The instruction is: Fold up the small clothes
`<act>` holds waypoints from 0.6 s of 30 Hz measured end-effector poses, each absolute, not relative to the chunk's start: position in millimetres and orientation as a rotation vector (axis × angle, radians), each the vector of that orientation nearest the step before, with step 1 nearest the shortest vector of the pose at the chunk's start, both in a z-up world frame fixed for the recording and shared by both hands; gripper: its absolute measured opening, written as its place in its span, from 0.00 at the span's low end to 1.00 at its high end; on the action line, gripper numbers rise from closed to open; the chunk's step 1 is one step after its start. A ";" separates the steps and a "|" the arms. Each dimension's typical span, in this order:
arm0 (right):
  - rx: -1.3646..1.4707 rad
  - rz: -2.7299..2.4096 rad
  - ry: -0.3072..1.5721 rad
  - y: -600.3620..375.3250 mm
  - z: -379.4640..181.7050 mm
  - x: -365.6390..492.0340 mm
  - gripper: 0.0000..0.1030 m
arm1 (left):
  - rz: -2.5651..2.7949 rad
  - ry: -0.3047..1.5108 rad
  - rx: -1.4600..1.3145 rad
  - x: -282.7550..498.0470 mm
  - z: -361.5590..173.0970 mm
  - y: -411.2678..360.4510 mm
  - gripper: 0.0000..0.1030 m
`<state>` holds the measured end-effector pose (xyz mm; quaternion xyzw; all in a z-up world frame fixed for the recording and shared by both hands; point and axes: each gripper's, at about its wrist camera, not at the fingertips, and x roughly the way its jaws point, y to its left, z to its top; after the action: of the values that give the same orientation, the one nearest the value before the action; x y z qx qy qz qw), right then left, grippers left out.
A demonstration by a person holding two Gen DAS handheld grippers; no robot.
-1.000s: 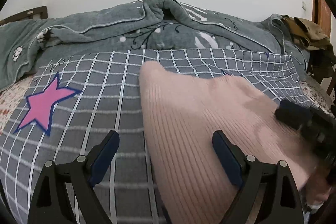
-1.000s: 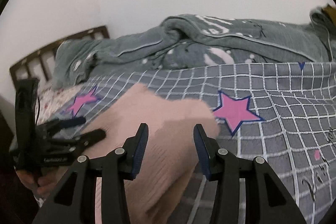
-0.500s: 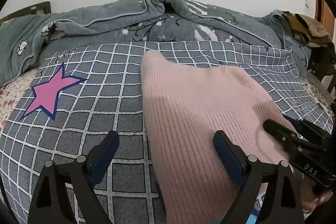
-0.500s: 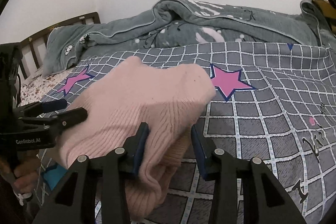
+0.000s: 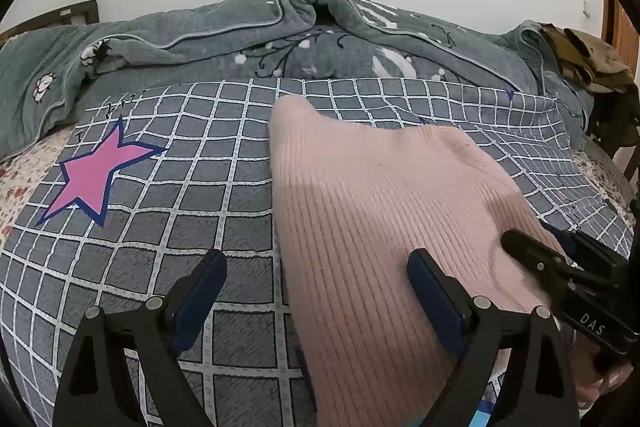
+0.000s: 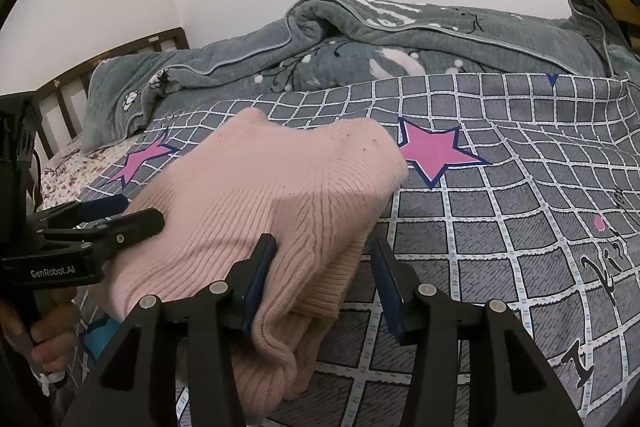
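A pink ribbed knit garment (image 5: 372, 211) lies folded on the grey checked bedsheet (image 5: 160, 211). My left gripper (image 5: 316, 267) stands wide open over its near left edge, one finger above the sheet and the other above the knit. My right gripper (image 6: 322, 251) straddles the garment's (image 6: 272, 187) thick folded corner. Its jaws are opening: the left pad still touches the knit and a gap shows at the right pad. Each gripper appears in the other's view: the right gripper (image 5: 560, 255) at the garment's right edge, the left gripper (image 6: 120, 215) at its left edge.
A rumpled grey quilt (image 5: 320, 39) is heaped along the wall behind the sheet. Olive clothing (image 5: 588, 59) hangs at the far right. A wooden headboard (image 6: 120, 75) stands at the left. Pink stars (image 6: 436, 151) mark the sheet. A hand (image 6: 44, 339) holds the left gripper.
The right gripper came down with the garment's folded part, which now rests on the bed. Its fingers have parted a little. The left gripper has stayed put.
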<state>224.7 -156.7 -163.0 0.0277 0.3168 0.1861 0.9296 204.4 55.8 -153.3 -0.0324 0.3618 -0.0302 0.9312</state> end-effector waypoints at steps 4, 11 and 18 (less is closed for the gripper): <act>0.055 0.379 0.646 -156.3 -163.0 224.3 0.46 | -0.057 0.741 -0.071 203.7 -153.2 55.1 0.90; 0.054 0.380 0.649 -156.4 -162.9 222.4 0.46 | -0.056 0.756 -0.095 202.5 -154.8 56.6 0.91; 0.062 0.375 0.653 -157.3 -163.6 222.0 0.46 | -0.043 0.757 -0.082 197.9 -152.8 54.2 0.90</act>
<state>222.0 -157.3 -163.6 0.0303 0.3187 0.1832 0.9295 197.9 54.2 -152.8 -0.0400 0.3693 -0.0210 0.9282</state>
